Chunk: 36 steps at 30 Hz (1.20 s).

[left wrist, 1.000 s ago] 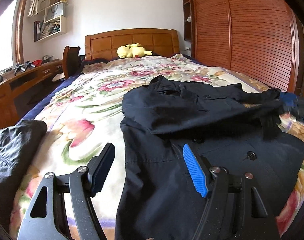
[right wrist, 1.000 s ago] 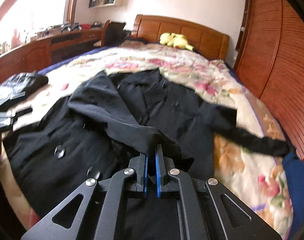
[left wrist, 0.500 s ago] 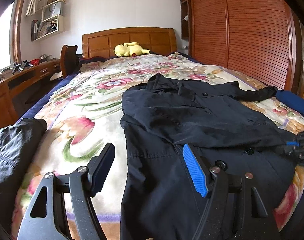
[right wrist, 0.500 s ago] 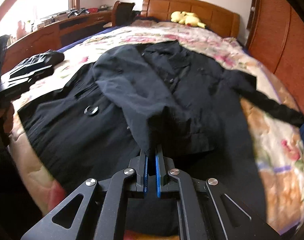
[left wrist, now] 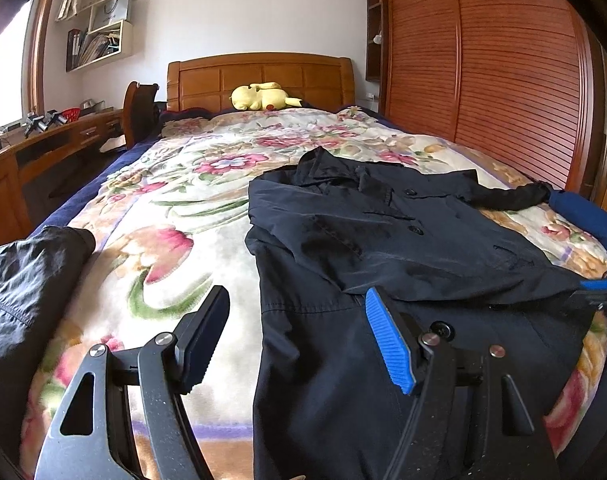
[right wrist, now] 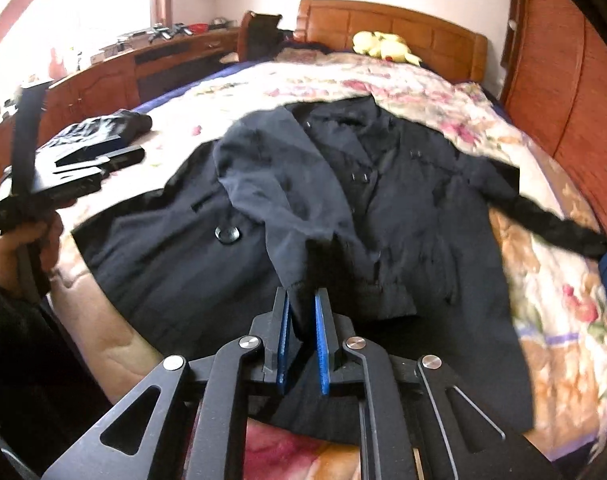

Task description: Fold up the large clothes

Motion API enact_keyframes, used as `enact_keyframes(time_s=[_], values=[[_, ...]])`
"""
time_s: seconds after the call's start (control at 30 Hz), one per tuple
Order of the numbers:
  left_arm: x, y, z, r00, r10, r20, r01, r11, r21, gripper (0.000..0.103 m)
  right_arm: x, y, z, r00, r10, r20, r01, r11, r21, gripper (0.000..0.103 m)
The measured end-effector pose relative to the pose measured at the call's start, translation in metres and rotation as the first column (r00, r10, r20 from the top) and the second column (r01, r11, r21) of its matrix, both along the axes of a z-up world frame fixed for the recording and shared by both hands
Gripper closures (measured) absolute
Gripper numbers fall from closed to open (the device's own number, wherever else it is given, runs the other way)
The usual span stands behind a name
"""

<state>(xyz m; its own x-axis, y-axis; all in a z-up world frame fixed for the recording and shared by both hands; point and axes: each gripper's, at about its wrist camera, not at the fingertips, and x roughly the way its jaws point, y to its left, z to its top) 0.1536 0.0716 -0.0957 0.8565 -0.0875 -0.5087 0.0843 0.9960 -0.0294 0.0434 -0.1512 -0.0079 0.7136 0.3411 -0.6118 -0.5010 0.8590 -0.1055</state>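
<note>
A dark navy coat (left wrist: 383, 232) lies face up on the floral blanket (left wrist: 175, 208), collar toward the headboard. One sleeve (right wrist: 279, 200) is folded across its front. The cuff of that sleeve sits between the pads of my right gripper (right wrist: 301, 304), whose jaws are opening, a narrow gap showing. The other sleeve (right wrist: 551, 228) stretches out to the right. My left gripper (left wrist: 295, 296) hangs open over the coat's left edge near the foot of the bed, with nothing gripped. In the right wrist view a hand (right wrist: 23, 252) holds that left gripper (right wrist: 83, 164).
A second dark garment (left wrist: 23, 280) lies at the bed's left edge. A yellow plush toy (left wrist: 263, 96) rests by the wooden headboard (left wrist: 259, 72). A slatted wardrobe (left wrist: 503, 80) runs along the right, a desk (left wrist: 43, 148) along the left. Blue bedding (left wrist: 583, 216) shows at the right edge.
My right gripper has drawn the sleeve across the coat's front toward the near right, and its jaws have parted slightly. The left gripper has stayed put and open.
</note>
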Motion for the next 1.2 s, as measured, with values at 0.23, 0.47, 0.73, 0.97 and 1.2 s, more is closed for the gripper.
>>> enact_keyframes(time_s=[0.23, 0.47, 0.73, 0.97, 1.2], values=[[0.0, -0.001, 0.001, 1.0, 0.0, 0.003, 0.0, 1.0, 0.001, 0.031, -0.013, -0.012, 0.017, 0.998, -0.026, 0.05, 0.025, 1.0, 0.015, 0.077], [0.001, -0.002, 0.001, 1.0, -0.002, 0.002, 0.002, 1.0, -0.002, 0.031, -0.007, -0.016, 0.004, 0.995, -0.09, 0.048, 0.09, 0.996, 0.0, 0.055], [-0.001, -0.003, 0.002, 1.0, -0.012, 0.022, 0.013, 1.0, -0.015, 0.025, 0.052, -0.024, -0.045, 0.979, -0.17, -0.11, 0.168, 0.985, -0.026, 0.051], [-0.003, 0.002, 0.006, 0.999, -0.002, 0.052, 0.004, 0.999, -0.037, 0.021, 0.059, -0.016, -0.064, 0.979, -0.127, -0.161, 0.124, 0.992, -0.027, 0.051], [-0.001, 0.005, 0.009, 0.997, 0.024, 0.07, -0.021, 0.999, -0.047, 0.021, 0.041, -0.014, -0.052, 0.992, -0.007, -0.125, -0.005, 0.995, -0.099, 0.093]])
